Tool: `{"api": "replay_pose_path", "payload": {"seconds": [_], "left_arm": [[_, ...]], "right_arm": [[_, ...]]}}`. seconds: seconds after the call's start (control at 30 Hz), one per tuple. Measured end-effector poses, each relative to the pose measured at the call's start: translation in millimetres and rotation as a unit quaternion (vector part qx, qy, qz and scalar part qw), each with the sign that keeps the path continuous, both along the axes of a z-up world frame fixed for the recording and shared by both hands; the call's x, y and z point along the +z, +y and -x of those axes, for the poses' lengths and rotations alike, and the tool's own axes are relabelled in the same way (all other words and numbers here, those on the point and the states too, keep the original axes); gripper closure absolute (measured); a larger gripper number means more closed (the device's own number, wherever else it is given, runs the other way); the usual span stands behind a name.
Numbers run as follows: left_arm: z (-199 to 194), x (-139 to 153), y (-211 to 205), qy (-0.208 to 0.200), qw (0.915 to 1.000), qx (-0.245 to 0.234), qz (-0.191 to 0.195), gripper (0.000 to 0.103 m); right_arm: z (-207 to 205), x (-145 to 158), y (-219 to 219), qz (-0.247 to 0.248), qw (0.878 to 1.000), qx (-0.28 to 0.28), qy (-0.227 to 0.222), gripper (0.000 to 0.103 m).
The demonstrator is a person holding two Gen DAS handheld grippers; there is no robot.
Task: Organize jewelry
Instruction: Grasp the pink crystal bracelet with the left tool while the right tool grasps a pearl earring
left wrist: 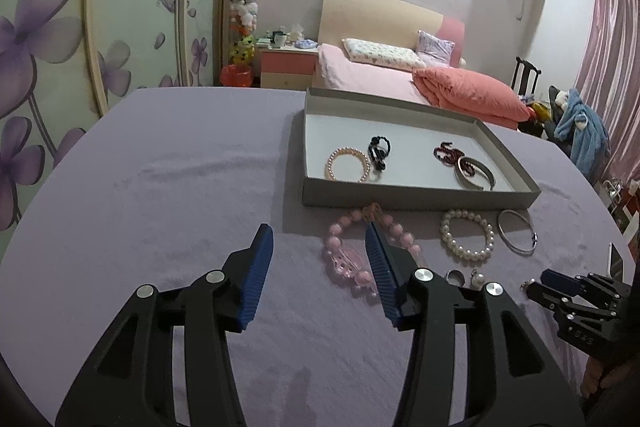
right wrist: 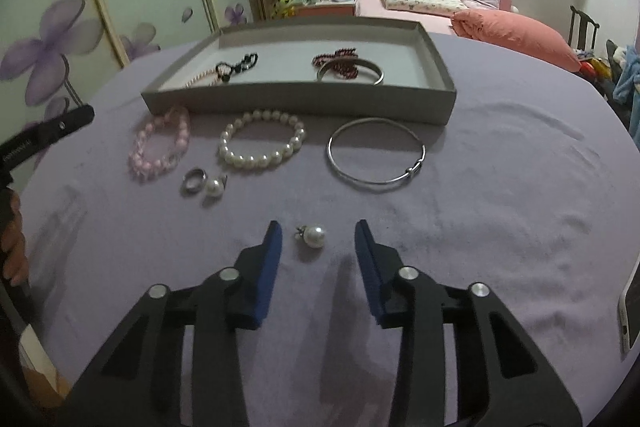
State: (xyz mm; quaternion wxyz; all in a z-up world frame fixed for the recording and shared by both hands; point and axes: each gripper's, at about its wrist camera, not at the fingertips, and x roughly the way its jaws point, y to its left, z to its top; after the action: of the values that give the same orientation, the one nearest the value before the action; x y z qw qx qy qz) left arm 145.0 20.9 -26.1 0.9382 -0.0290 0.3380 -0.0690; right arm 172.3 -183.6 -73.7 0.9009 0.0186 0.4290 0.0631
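A grey tray [left wrist: 420, 195] [right wrist: 300, 99] at the back of the table holds a small pearl bracelet [left wrist: 348, 165], black beads [left wrist: 378, 149], dark red beads [left wrist: 450, 153] and a silver bangle [left wrist: 476, 173]. In front of it lie a pink bead bracelet [left wrist: 348, 251] [right wrist: 158, 147], a white pearl bracelet [right wrist: 260, 143], a thin silver bangle [right wrist: 376, 153], a ring [right wrist: 194, 181] and a pearl earring [right wrist: 214, 185]. My left gripper [left wrist: 318, 231] is open and empty, its right finger over the pink bracelet. My right gripper [right wrist: 318, 227] is open around a second pearl earring [right wrist: 314, 235], pads apart from it.
A purple cloth [right wrist: 500, 207] covers the round table. A phone [right wrist: 632, 307] lies at the table's right edge. Behind the table stand a pink bed [left wrist: 380, 75] and, at left, a flowered wardrobe [left wrist: 60, 47].
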Motion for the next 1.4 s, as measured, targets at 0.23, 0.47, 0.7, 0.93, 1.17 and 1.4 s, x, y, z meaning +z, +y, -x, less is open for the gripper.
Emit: {"api": "replay_pose_path", "payload": {"seconds": [0.23, 0.47, 0.7, 0.93, 1.17, 1.4], "left_arm": [[-3, -10, -5, 0.017, 0.9998, -0.003, -0.008, 0.054], [-15, -21, -16, 0.044, 0.9987, -0.012, -0.021, 0.054], [-38, -36, -28, 0.077, 0.9961, -0.012, -0.041, 0.055], [-40, -47, -24, 0.093, 0.9936, -0.005, -0.063, 0.077], [-27, -46, -13, 0.094, 0.9931, -0.002, -0.07, 0.077], [-30, -45, -16, 0.093, 0.9932, 0.002, -0.07, 0.077]], "right_arm": [[-3, -1, 1, 0.019, 1.0, -0.004, 0.004, 0.087], [-1, -2, 0, 0.019, 1.0, -0.011, 0.003, 0.088], [-1, -1, -1, 0.018, 1.0, -0.011, 0.003, 0.088], [-2, -2, 0, 0.014, 1.0, -0.012, 0.004, 0.088], [-1, -1, -1, 0.013, 1.0, -0.013, 0.004, 0.087], [0, -2, -3, 0.011, 1.0, -0.015, 0.003, 0.087]]}}
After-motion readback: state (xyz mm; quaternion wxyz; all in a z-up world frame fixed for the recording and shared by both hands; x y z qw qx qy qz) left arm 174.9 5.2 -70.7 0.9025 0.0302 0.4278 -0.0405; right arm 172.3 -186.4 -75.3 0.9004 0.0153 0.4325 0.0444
